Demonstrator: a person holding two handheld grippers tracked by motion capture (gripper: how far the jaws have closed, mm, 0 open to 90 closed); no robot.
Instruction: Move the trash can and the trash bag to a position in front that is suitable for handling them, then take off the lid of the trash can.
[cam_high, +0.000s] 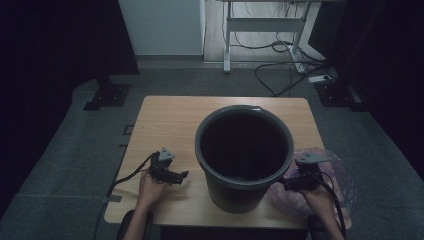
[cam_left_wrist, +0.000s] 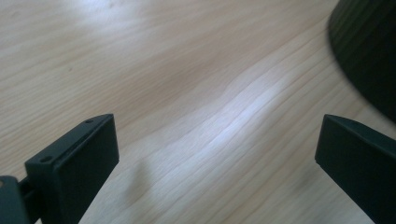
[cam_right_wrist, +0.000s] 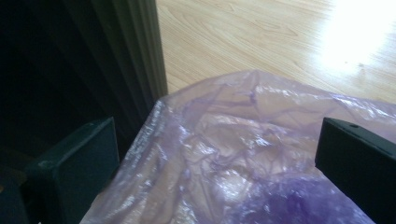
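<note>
Nearest the person, at the table's front right corner, the bag (cam_high: 335, 187), a crumpled see-through purple plastic one, lay in a loose heap, spilling over the table's right edge. It had no clear long axis and pointed nowhere in particular; it was a rounded bunch, and whether anything was inside it could not be told. The right gripper (cam_high: 295, 184) hovered right over it, aimed left toward the bin. In the right gripper view the jaws stood wide apart with the bag (cam_right_wrist: 243, 154) bulging up between them, nothing pinched, and the ribbed wall of the bin (cam_right_wrist: 121, 60) stood just beside the bag, though touching or not, I couldn't say.

Over on the near left, the left gripper (cam_high: 184, 175) sat low over the bare wood, pointing right toward the bin. The left gripper view had its jaws spread wide on nothing, just the pale grain of the table (cam_left_wrist: 187, 93) below, with the bin's dark base (cam_left_wrist: 369, 51) near, at the upper right.

Middle of the table (cam_high: 165, 125) stood the bin (cam_high: 244, 150), a dark grey round plastic wastebasket, upright, mouth open to the ceiling, its long axis straight up and down. Its inside read as deep shadow; no contents could be made out.

Beyond the table, grey carpet, then a white desk frame (cam_high: 265, 25) with a tangle of cables (cam_high: 285, 65) on the floor, and black curtains (cam_high: 55, 45) to either side.
</note>
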